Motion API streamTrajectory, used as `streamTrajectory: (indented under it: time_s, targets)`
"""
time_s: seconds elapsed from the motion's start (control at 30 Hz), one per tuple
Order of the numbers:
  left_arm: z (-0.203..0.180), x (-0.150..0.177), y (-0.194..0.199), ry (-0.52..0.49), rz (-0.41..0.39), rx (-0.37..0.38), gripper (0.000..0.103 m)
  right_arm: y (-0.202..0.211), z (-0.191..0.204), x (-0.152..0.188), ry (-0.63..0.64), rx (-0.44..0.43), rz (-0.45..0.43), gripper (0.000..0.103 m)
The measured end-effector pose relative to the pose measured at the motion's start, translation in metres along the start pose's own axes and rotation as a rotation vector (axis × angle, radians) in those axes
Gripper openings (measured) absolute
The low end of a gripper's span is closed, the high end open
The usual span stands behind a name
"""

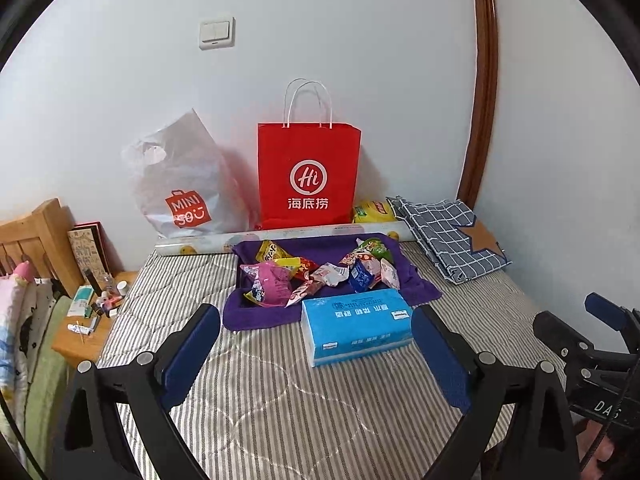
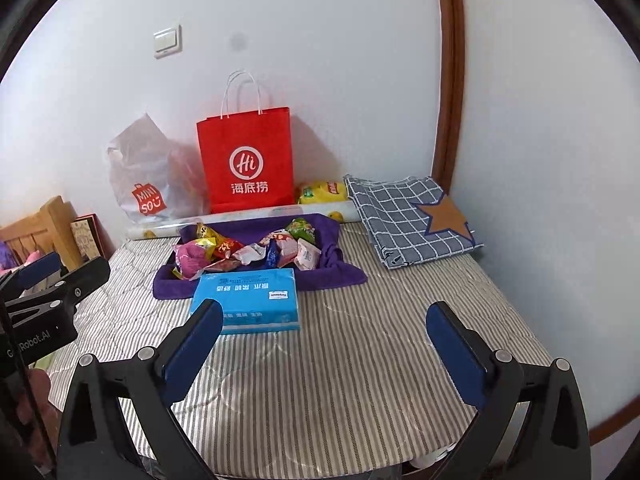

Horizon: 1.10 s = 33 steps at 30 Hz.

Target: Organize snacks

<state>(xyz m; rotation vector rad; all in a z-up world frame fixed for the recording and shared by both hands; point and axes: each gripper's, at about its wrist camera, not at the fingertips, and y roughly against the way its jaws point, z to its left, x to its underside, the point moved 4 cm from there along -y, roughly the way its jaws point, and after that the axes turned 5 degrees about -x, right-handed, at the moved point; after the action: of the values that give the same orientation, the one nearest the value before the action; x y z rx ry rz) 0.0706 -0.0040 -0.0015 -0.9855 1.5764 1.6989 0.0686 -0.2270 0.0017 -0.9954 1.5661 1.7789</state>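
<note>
Several snack packets [image 1: 320, 272] [image 2: 248, 252] lie in a heap in a tray covered by a purple cloth [image 1: 416, 284] [image 2: 340, 272] on the striped mattress. A blue tissue pack [image 1: 356, 328] [image 2: 248, 300] lies just in front of the tray. My left gripper [image 1: 316, 344] is open and empty, hovering over the mattress near the tissue pack. My right gripper [image 2: 324, 340] is open and empty, to the right of the tissue pack. Each gripper shows at the edge of the other's view.
A red paper bag [image 1: 308, 176] [image 2: 248, 160] and a white Miniso plastic bag [image 1: 180, 188] [image 2: 148, 176] stand against the wall. A roll of wrap [image 1: 280, 236], a yellow packet [image 1: 372, 212] and a folded checked cloth [image 1: 444, 232] [image 2: 408, 216] lie behind. A cluttered nightstand [image 1: 92, 320] stands left.
</note>
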Motion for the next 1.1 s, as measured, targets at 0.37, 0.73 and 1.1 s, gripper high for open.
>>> streamTrajectory:
  time_s: [0.37,0.73,1.1]
  targets:
    - [-0.0009,0.0013,0.0014,-0.007,0.004,-0.007,0.097,0.0081,-0.0022,0.0001,-0.010,0.005,-0.014,0.101]
    - [-0.0018,0.0028,0.0033,-0.010,0.003,-0.008,0.097,0.0097,-0.0008,0.0000,-0.006,0.004,-0.020,0.101]
    - [-0.0027,0.0033,0.0034,-0.010,0.005,-0.009,0.097,0.0104,-0.0014,-0.0004,-0.012,0.002,-0.022,0.101]
